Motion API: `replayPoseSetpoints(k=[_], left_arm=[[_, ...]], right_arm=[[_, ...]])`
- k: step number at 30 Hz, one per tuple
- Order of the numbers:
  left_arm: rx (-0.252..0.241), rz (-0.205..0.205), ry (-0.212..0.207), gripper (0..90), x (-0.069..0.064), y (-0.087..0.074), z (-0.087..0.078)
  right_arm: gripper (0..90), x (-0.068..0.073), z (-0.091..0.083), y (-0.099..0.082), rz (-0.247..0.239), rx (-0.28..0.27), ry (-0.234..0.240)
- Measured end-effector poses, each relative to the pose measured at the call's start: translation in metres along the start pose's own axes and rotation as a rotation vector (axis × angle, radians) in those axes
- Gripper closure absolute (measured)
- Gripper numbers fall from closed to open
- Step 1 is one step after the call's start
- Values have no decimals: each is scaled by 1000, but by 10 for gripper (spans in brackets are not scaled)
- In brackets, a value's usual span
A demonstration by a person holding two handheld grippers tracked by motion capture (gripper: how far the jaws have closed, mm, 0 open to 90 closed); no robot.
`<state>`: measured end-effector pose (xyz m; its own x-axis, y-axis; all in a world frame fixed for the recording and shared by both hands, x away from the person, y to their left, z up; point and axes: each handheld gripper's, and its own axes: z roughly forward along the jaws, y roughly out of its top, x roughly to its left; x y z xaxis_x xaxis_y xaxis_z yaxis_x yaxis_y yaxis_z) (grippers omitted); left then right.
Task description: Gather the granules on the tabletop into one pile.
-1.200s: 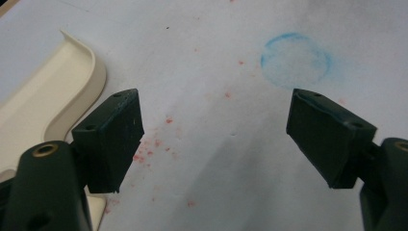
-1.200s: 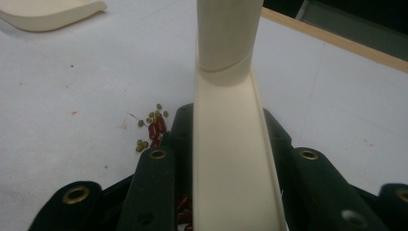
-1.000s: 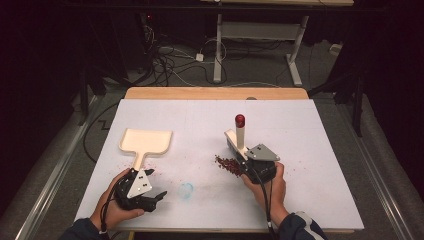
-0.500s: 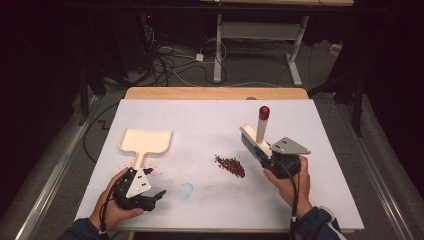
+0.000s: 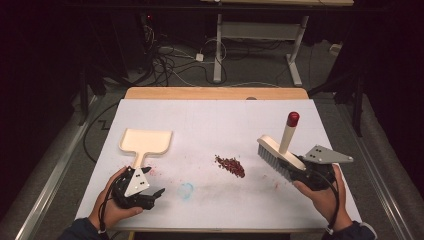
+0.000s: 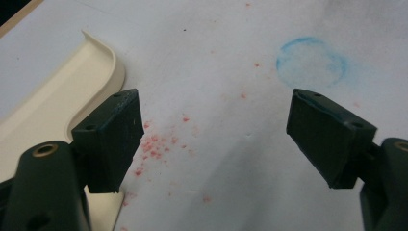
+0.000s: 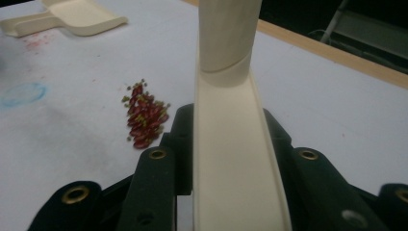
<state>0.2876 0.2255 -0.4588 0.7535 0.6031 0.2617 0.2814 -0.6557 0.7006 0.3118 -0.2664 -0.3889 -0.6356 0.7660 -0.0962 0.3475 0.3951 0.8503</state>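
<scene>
A cream hand brush (image 5: 280, 152) with grey bristles and a red-tipped handle is held off the table at the right, my right gripper (image 5: 300, 172) shut on its back. Seen from the right gripper view, the black jaws clamp the brush's cream back (image 7: 233, 159) from both sides. A small pile of dark red beans (image 5: 230, 165) lies mid-table, left of the brush (image 7: 144, 118). A cream dustpan (image 5: 145, 142) lies flat at the left. My left gripper (image 5: 150, 196) rests near the front edge below the pan's handle, open with nothing between its pads (image 6: 113, 137); the dustpan's edge (image 6: 72, 91) lies beside it.
The white table cover (image 5: 215, 120) carries a faint blue ring stain (image 5: 186, 190) and scattered red specks (image 6: 154, 144) near the left gripper. A wooden board edge (image 5: 215, 93) runs along the back. Beyond it, cables and desk legs (image 5: 220, 45) stand on the dark floor.
My right gripper has carried the brush to the right and a little upward, away from the bean pile. The left gripper and dustpan have stayed put.
</scene>
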Motion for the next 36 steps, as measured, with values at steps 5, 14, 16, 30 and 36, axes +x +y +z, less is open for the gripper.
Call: replayPoseSetpoints(k=[5,14,16,30,36], left_arm=[[5,-5,-3,194,0,0,0],[17,-5,-8,193,0,0,1],[20,-9,-8,190,-1,0,2],[22,1,-16,190,0,1,4],[28,6,-24,190,-2,1,5]], right_arm=[[676,0,-16,-7,-3,39,74],[675,-2,-22,-12,-38,188,237],[675,-6,-17,-14,-28,228,238],[617,-51,24,-1,-43,350,243],[562,-70,43,3,-45,370,249]])
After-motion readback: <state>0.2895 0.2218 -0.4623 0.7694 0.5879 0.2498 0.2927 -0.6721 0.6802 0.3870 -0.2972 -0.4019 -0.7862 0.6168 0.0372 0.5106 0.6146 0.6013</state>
